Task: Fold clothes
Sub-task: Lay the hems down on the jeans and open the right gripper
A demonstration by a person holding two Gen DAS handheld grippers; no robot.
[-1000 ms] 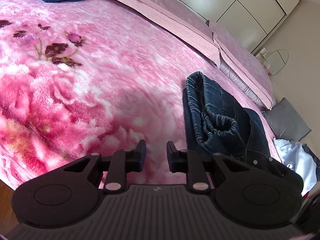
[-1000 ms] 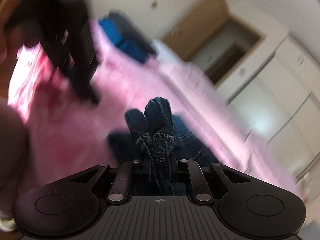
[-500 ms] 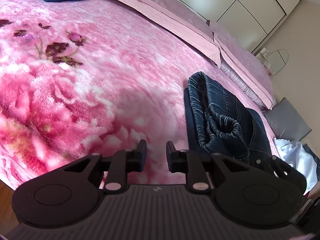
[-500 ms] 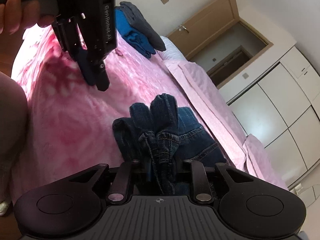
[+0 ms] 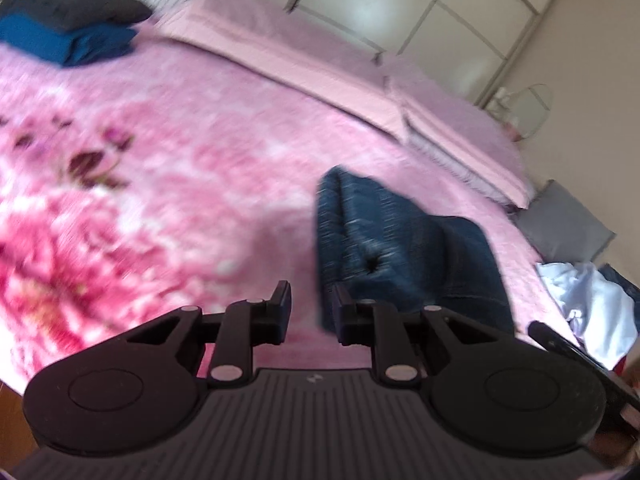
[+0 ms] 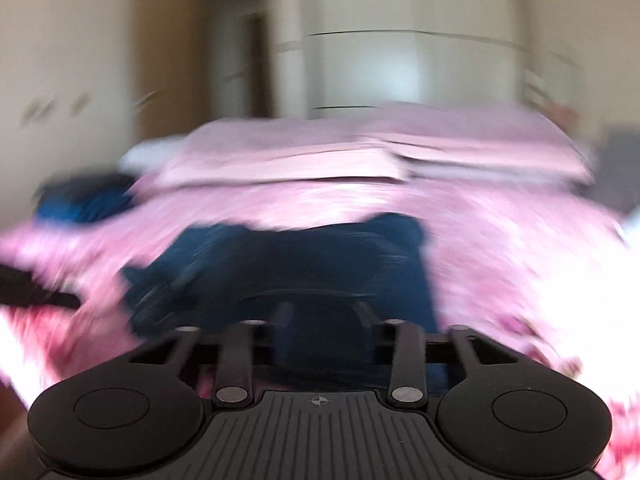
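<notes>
The folded dark-blue denim jeans (image 5: pixel 404 248) were apparently being set down on the pink floral fleece blanket (image 5: pixel 160 184) — the left gripper (image 5: pixel 310 312) was held parted and empty, the right gripper (image 6: pixel 326 320) too blurred to judge — smoothing judged next.

Both claws (image 5: pixel 310 308) (image 6: pixel 326 318) parted (right blurred)

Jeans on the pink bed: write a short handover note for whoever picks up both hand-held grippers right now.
Left hand-held gripper: open, holding nothing, just left of the jeans.
Right hand-held gripper: open over the jeans; that view is badly blurred, so contact is unclear.
Jeans: lying in a folded bundle on the blanket, below the pillows.
Done: jeans look folded; a folded blue and grey stack sits at the far corner.
Left: probably move the jeans to that stack, then take the white clothes at the bed's edge.
</notes>
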